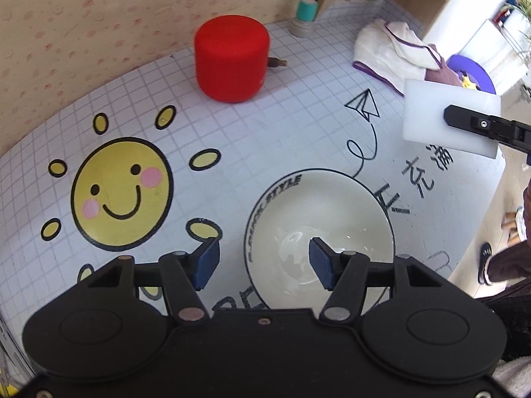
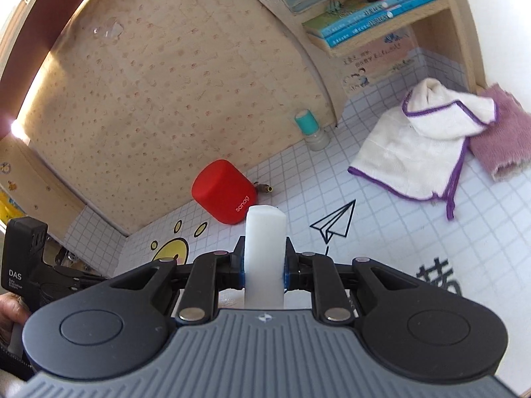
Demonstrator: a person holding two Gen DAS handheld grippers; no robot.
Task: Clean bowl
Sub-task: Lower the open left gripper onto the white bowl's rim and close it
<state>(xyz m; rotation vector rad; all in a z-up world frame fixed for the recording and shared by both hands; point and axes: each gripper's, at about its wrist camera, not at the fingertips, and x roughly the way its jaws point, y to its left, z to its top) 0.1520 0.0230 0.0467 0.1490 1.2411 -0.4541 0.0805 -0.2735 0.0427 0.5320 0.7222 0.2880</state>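
A white bowl (image 1: 332, 205) with a black rim and lettering stands on the printed table mat (image 1: 298, 106), with a wet sheen at its bottom. My left gripper (image 1: 264, 253) points down over the bowl's left side and is open. One blue pad (image 1: 207, 262) hangs outside the rim and the other inside, neither pressing on it. My right gripper (image 2: 265, 253) is shut on a white sponge block (image 2: 265, 232). In the left wrist view the sponge block (image 1: 431, 109) hovers up and to the right of the bowl, with a black finger (image 1: 464, 120) across it.
A red cylindrical speaker (image 1: 230, 58) sits at the back by the wall, and a teal-capped bottle (image 1: 305, 16) stands behind it. A white cloth with purple trim (image 2: 408, 146) and a pink towel (image 2: 501, 139) lie at the back right under a shelf of books (image 2: 375, 16). The table's edge (image 1: 491, 199) runs down the right.
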